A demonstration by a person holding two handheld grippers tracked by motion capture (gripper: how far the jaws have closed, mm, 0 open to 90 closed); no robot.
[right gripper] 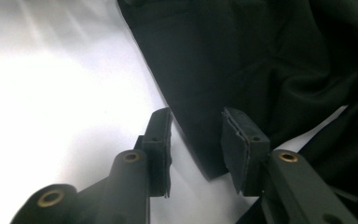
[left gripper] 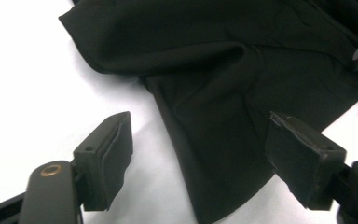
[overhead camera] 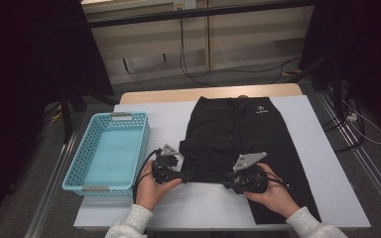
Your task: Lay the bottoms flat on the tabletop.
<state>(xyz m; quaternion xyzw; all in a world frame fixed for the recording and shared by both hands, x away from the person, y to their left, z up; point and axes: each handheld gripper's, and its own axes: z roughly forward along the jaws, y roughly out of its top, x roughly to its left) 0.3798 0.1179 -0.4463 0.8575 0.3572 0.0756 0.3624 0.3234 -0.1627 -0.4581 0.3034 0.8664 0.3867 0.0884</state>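
A black garment (overhead camera: 243,134) lies spread on the white table (overhead camera: 168,114), one leg folded over near its front edge. My left gripper (overhead camera: 186,174) sits at the folded leg's left front corner. In the left gripper view the jaws (left gripper: 198,135) stand wide apart, with the cloth's (left gripper: 223,70) lower edge lying between them and touching neither pad. My right gripper (overhead camera: 228,183) sits at the same leg's right front corner. In the right gripper view its jaws (right gripper: 196,121) stand closer together, a corner of the cloth (right gripper: 261,56) between them, and a gap shows beside the left pad (right gripper: 161,140).
A light blue plastic basket (overhead camera: 79,163) stands at the table's left edge, close to my left hand. Bare white table surface lies in front of both grippers and to the right of the garment. Dark stands and cables are on the floor around the table.
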